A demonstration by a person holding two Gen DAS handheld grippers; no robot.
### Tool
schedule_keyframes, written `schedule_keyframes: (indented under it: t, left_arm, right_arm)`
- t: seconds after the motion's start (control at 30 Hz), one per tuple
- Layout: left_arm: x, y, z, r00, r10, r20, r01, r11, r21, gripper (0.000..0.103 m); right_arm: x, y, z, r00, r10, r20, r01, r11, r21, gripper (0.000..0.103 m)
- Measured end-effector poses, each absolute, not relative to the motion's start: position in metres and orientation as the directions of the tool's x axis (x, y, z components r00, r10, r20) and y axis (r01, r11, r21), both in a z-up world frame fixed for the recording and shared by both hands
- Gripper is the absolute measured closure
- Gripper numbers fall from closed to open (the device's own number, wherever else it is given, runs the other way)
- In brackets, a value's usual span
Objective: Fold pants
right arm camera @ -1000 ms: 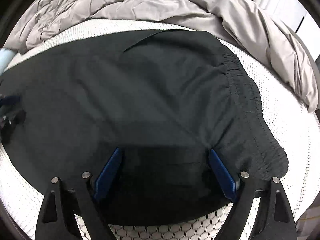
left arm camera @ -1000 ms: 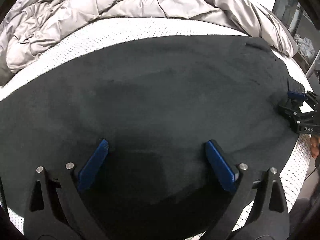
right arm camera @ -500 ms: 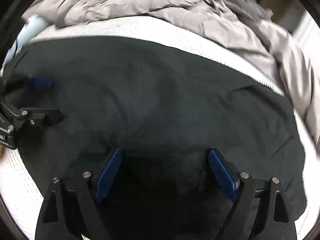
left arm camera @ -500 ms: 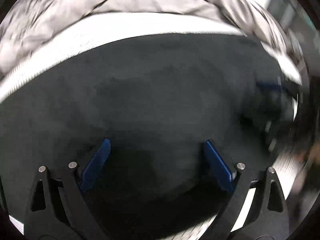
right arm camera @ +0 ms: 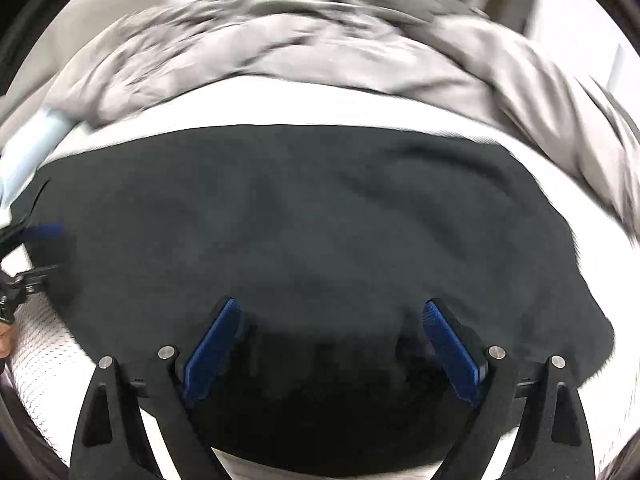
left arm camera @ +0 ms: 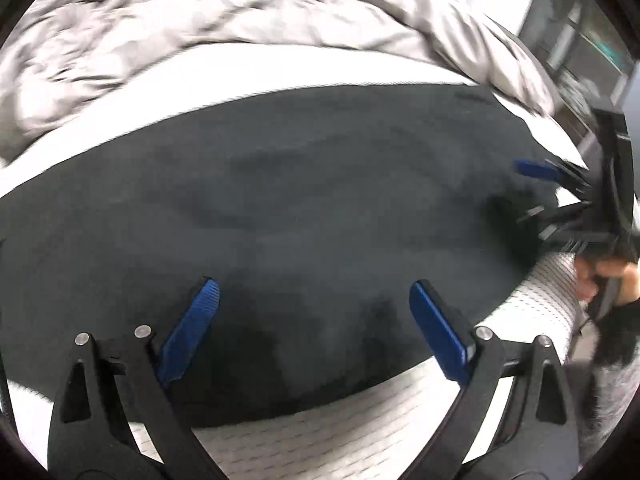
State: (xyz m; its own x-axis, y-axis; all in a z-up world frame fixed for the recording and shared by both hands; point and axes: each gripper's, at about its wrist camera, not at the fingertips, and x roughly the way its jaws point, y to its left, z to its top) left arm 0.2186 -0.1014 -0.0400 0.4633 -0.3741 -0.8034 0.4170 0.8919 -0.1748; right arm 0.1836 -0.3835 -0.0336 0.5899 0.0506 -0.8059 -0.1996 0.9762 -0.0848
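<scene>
Both views swung, pants (left arm camera: 300,208) flat on mattress (left arm camera: 340,432), left gripper (left arm camera: 314,312) and right gripper (right arm camera: 334,336) spread

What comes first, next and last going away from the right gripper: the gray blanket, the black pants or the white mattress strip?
In the right wrist view, from the right gripper:
1. Pants, right under and ahead of the fingers.
2. Mattress, the white strip beyond the pants.
3. Blanket, bunched up at the back.
</scene>
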Motion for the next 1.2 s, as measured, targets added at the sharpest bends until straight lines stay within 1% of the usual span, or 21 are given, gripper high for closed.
schedule_keyframes:
  t: [0.07, 0.13, 0.17, 0.23, 0.3, 0.33, 0.4, 0.43, 0.5, 0.57, 0.63, 0.67, 0.73, 0.77, 0.8, 0.83, 0.9, 0.93, 1.0, 1.13, 1.2]
  left_arm:
    - [0.223, -0.120, -0.051, 0.426, -0.357, -0.831, 0.449, 0.881, -0.149, 0.007]
    - [0.222, -0.129, -0.059, 0.429, -0.292, -0.855, 0.469, 0.881, -0.065, 0.006]
    - [0.220, -0.129, -0.059, 0.431, -0.291, -0.854, 0.477, 0.877, -0.058, 0.006]
    - [0.219, -0.121, -0.058, 0.421, -0.292, -0.859, 0.481, 0.874, -0.061, 0.005]
    - [0.219, -0.112, -0.059, 0.423, -0.281, -0.862, 0.472, 0.880, -0.056, 0.004]
    - [0.219, -0.105, -0.059, 0.422, -0.274, -0.864, 0.462, 0.885, -0.055, 0.004]
    - [0.218, -0.097, -0.058, 0.429, -0.262, -0.864, 0.438, 0.898, -0.055, 0.004]
    - [0.220, -0.090, -0.055, 0.438, -0.243, -0.865, 0.407, 0.912, -0.050, 0.004]
    - [0.229, -0.078, -0.047, 0.473, -0.203, -0.857, 0.328, 0.944, -0.043, 0.004]
    - [0.246, -0.071, -0.034, 0.524, -0.216, -0.824, 0.262, 0.961, -0.085, 0.004]
    - [0.269, -0.070, -0.025, 0.559, -0.270, -0.784, 0.223, 0.960, -0.171, 0.004]
    - [0.281, -0.072, -0.026, 0.555, -0.284, -0.782, 0.208, 0.958, -0.200, 0.004]
    - [0.301, -0.082, -0.037, 0.523, -0.274, -0.808, 0.211, 0.959, -0.189, 0.004]
    - [0.308, -0.088, -0.042, 0.510, -0.261, -0.819, 0.216, 0.961, -0.172, 0.005]
    - [0.314, -0.092, -0.055, 0.492, -0.196, -0.848, 0.189, 0.975, -0.116, 0.005]
    - [0.317, -0.096, -0.063, 0.480, -0.164, -0.862, 0.177, 0.980, -0.087, 0.004]
    - [0.313, -0.101, -0.069, 0.494, -0.136, -0.859, 0.200, 0.979, -0.040, 0.003]
    - [0.312, -0.099, -0.068, 0.493, -0.131, -0.860, 0.212, 0.977, -0.027, 0.003]
    - [0.309, -0.088, -0.066, 0.495, -0.117, -0.861, 0.200, 0.980, -0.018, 0.003]
    - [0.307, -0.048, -0.066, 0.500, -0.070, -0.863, 0.116, 0.993, -0.013, 0.002]
    - [0.305, -0.034, -0.066, 0.500, -0.048, -0.865, 0.082, 0.997, -0.007, 0.003]
  right_arm:
    - [0.187, -0.348, -0.043, 0.577, 0.067, -0.814, -0.300, 0.944, -0.135, 0.009]
    - [0.189, -0.333, -0.052, 0.562, 0.076, -0.823, -0.340, 0.929, -0.146, 0.009]
    - [0.191, -0.336, -0.055, 0.559, 0.069, -0.826, -0.342, 0.927, -0.154, 0.009]
    - [0.192, -0.355, -0.057, 0.549, 0.064, -0.833, -0.319, 0.938, -0.138, 0.009]
    - [0.193, -0.390, -0.059, 0.556, -0.038, -0.830, -0.226, 0.955, -0.195, 0.008]
    - [0.193, -0.415, -0.061, 0.553, -0.091, -0.828, -0.153, 0.966, -0.209, 0.006]
    - [0.194, -0.450, -0.061, 0.533, -0.089, -0.841, -0.066, 0.987, -0.146, 0.006]
    - [0.194, -0.464, -0.059, 0.535, -0.075, -0.842, -0.034, 0.993, -0.111, 0.006]
    - [0.190, -0.474, -0.052, 0.550, -0.071, -0.832, 0.001, 0.996, -0.085, 0.006]
    - [0.196, -0.468, -0.040, 0.585, -0.033, -0.810, -0.003, 0.999, -0.043, 0.006]
    - [0.208, -0.446, -0.028, 0.621, 0.040, -0.782, -0.045, 0.999, 0.015, 0.006]
    - [0.217, -0.428, -0.024, 0.626, 0.067, -0.777, -0.071, 0.997, 0.029, 0.006]
    - [0.237, -0.401, -0.026, 0.623, 0.077, -0.778, -0.113, 0.994, 0.007, 0.006]
    - [0.250, -0.384, -0.029, 0.626, 0.068, -0.777, -0.142, 0.990, -0.028, 0.006]
    - [0.263, -0.380, -0.034, 0.622, 0.053, -0.781, -0.160, 0.985, -0.061, 0.006]
    - [0.270, -0.371, -0.040, 0.614, 0.034, -0.788, -0.181, 0.979, -0.098, 0.006]
    - [0.277, -0.354, -0.059, 0.589, -0.061, -0.806, -0.204, 0.954, -0.222, 0.006]
    - [0.276, -0.354, -0.066, 0.581, -0.089, -0.809, -0.204, 0.946, -0.251, 0.006]
    - [0.274, -0.374, -0.064, 0.568, -0.073, -0.820, -0.172, 0.963, -0.206, 0.006]
    - [0.264, -0.430, -0.063, 0.545, -0.219, -0.809, 0.003, 0.966, -0.260, 0.005]
    - [0.258, -0.458, -0.063, 0.545, -0.199, -0.814, 0.055, 0.978, -0.202, 0.005]
